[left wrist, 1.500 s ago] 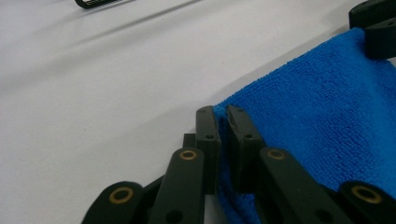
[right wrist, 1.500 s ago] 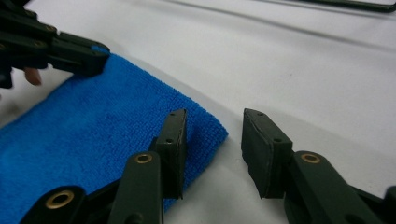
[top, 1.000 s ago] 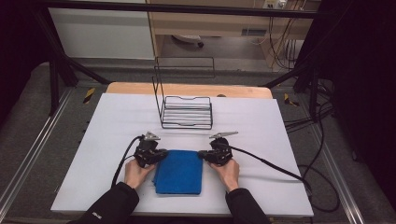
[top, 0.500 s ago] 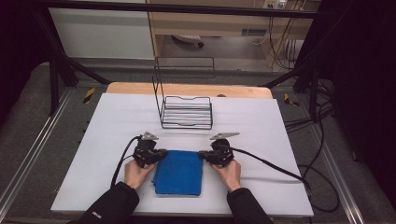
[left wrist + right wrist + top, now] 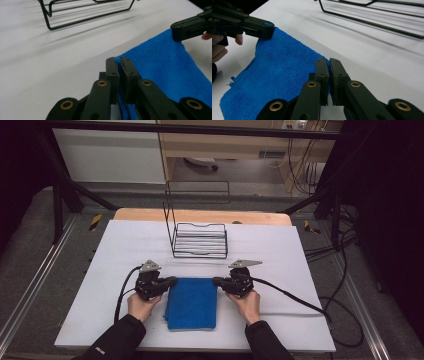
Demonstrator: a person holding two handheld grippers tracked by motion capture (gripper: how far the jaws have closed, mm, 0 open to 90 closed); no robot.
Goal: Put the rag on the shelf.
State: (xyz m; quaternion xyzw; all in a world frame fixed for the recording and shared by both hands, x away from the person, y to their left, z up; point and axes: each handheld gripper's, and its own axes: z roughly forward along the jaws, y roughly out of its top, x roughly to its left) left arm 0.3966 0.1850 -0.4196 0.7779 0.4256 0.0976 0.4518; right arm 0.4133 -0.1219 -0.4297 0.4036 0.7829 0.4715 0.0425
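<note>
Both far corners of folded blue terry cloth (image 5: 192,303) pinched by left hand-held gripper (image 5: 171,281) and right hand-held gripper (image 5: 217,280), next up lifting evenly toward black wire rack (image 5: 199,240) on white counter (image 5: 310,270).

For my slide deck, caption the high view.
Two claws, left and right, pinch the blue towel's far corners before a wire rack.

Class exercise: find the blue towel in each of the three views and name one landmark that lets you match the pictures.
High view: blue towel lies low centre on the white table, between both claws.
Left gripper view: it fills the right side, its near corner pinched.
Right gripper view: it spreads across the left side.
Shared landmark: the black wire rack beyond the towel.
</note>
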